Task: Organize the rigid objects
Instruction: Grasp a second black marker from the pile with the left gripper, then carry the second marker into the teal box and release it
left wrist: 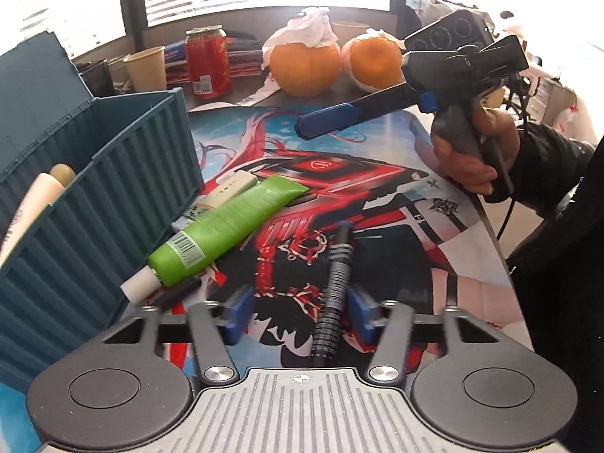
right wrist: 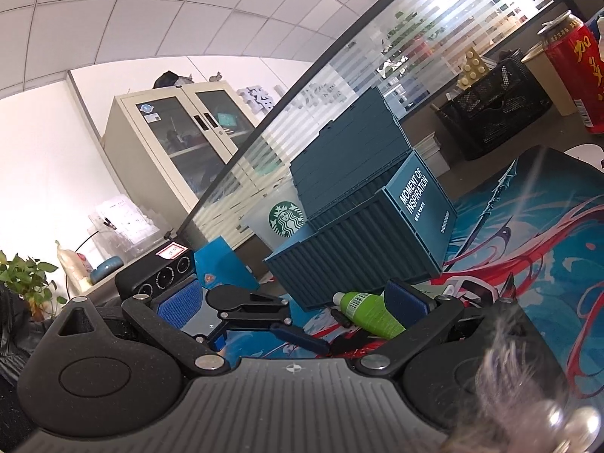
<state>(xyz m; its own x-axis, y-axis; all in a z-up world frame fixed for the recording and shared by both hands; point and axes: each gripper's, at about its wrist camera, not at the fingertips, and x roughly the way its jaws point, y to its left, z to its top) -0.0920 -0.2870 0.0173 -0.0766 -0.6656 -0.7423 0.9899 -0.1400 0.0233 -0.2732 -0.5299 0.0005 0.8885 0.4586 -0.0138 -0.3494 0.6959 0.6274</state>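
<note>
My left gripper (left wrist: 298, 317) is open low over the printed mat, its blue pads on either side of a black ribbed pen (left wrist: 334, 302) that lies against the right pad. A green tube (left wrist: 226, 226) with a white cap lies beside the teal container box (left wrist: 113, 204), over a small white tube (left wrist: 230, 187). A cream bottle (left wrist: 34, 200) stands in the box. My right gripper (left wrist: 324, 122) is held in the air above the mat, tilted; in its own view (right wrist: 298, 302) it is open and empty. The green tube (right wrist: 372, 313) and the box (right wrist: 362, 241) show there too.
Two orange fruits (left wrist: 305, 66), a red can (left wrist: 207, 62) and a paper cup (left wrist: 145, 68) stand at the back of the table. A Starbucks cup (right wrist: 281, 219) stands behind the box. A black mesh basket (right wrist: 494, 109) is further off. The mat's right edge (left wrist: 487, 222) drops off.
</note>
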